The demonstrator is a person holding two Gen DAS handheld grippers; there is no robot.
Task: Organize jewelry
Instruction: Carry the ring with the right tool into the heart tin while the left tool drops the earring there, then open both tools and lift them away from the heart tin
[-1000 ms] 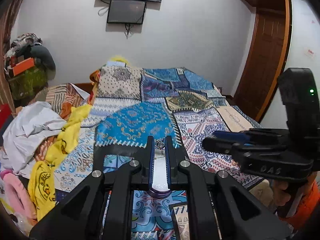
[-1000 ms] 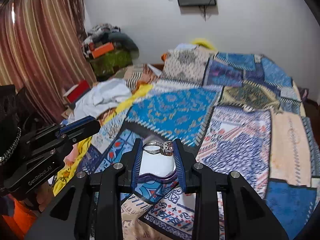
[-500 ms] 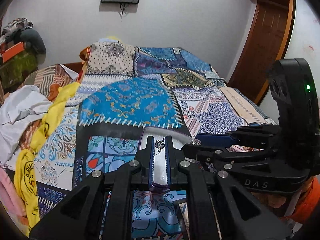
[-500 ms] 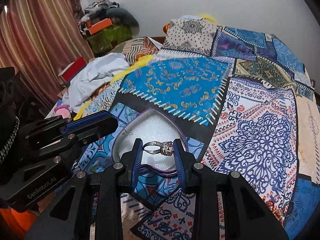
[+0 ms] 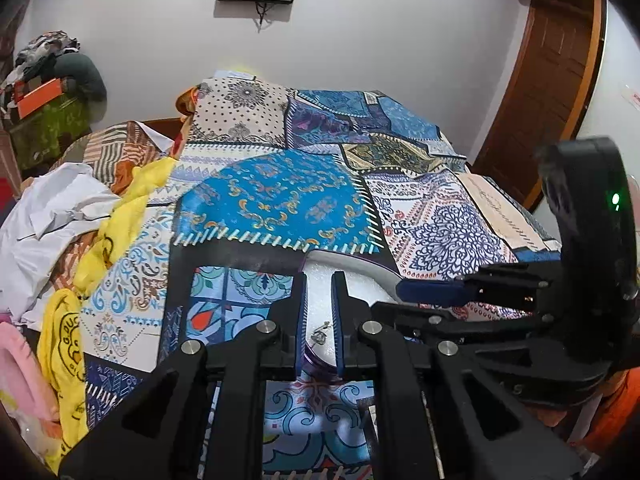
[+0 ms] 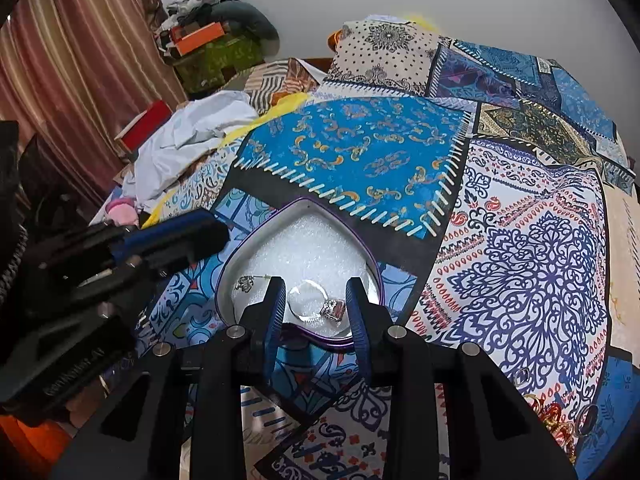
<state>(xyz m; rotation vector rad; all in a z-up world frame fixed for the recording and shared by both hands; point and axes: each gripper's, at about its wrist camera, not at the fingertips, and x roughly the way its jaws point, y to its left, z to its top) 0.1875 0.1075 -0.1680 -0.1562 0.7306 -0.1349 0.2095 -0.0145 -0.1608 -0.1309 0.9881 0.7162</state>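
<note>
Left tool [image 5: 319, 300]: fingers apart with a narrow gap, gripping nothing; the small silver earring [image 5: 320, 330] lies loose on the white foam between and below them.
Right tool [image 6: 316, 294]: spread wide, gripping nothing; the ring [image 6: 320, 308] rests on the foam between its blue-padded fingers [image 6: 276, 312], touching neither as far as can be seen.
Jewelry box [image 6: 228, 276]: heart-shaped, purple-rimmed, lined with white foam, sitting on the bed's patchwork bedspread [image 6: 520, 248] right in front of both tools.
Ring: silver band with a stone setting (pinkish, glinting) turned toward the right finger, lying in the near part of the box.
Earring: in the right wrist view it sits near the box's left wall [image 6: 245, 283], apart from the ring.
Other jewelry [image 6: 556, 416]: a few gold and dark pieces lie on the bedspread at the lower right, well apart from the box.
Bed surroundings: white clothes [image 5: 48, 216] and a yellow garment [image 5: 120, 220] are heaped along the left edge; striped curtains [image 6: 80, 72] hang beyond; a wooden door [image 5: 548, 80] stands on the right.
</note>
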